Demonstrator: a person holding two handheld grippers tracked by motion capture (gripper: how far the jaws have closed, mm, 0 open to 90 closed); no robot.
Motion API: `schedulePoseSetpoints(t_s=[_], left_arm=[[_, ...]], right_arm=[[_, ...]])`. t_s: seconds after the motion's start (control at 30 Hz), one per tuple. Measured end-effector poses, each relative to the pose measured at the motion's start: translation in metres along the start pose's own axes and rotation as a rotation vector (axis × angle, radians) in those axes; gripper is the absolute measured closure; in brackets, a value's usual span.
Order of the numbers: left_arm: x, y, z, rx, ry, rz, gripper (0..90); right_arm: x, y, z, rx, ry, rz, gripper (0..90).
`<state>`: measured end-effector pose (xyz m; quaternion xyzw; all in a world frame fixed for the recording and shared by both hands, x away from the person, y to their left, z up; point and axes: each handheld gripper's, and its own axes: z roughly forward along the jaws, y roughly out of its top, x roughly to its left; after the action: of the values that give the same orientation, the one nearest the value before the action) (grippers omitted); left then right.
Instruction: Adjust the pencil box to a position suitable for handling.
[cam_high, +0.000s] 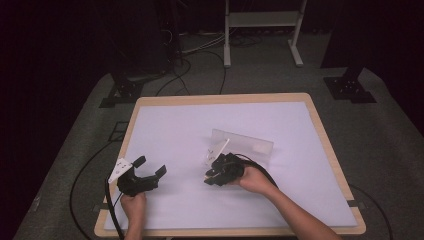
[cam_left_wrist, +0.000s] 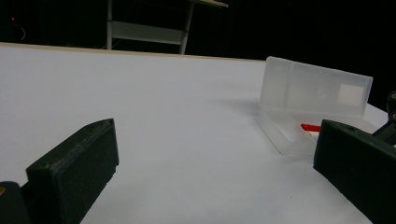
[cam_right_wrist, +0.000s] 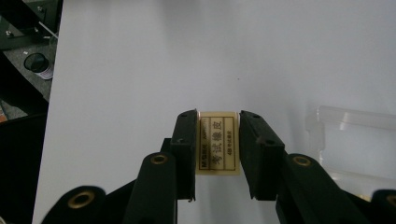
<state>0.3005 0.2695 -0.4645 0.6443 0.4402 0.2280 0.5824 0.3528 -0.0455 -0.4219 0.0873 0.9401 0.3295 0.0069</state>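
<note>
Both grippers observed: right gripper (cam_right_wrist: 217, 142) jaws pinch an eraser (cam_right_wrist: 217, 142); left gripper (cam_high: 148, 168) jaws spread, idle. Judged next: placement into open plastic case (cam_high: 252, 147).

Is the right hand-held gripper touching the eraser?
Touching. In the right gripper view, both jaws of the right hand-held gripper press against the sides of the eraser, with no gap visible on either side.
</note>
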Motion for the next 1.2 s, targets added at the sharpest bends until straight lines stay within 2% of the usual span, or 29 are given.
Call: schedulePoseSetpoints(t_s=[0.33,0.9,1.2], left_arm=[[0.0,0.0,0.0,-0.001,0.001,-0.003,0.0],[0.0,0.0,0.0,0.002,0.0,0.004,0.0],[0.0,0.0,0.0,0.003,0.001,0.003,0.0]], right_arm=[[-0.008,0.005,-0.006,-0.003,-0.02,0.002,67.5],[-0.033,0.015,-0.017,0.009,-0.072,0.036,67.6],[-0.04,0.022,-0.022,0.004,-0.091,0.028,67.6]])
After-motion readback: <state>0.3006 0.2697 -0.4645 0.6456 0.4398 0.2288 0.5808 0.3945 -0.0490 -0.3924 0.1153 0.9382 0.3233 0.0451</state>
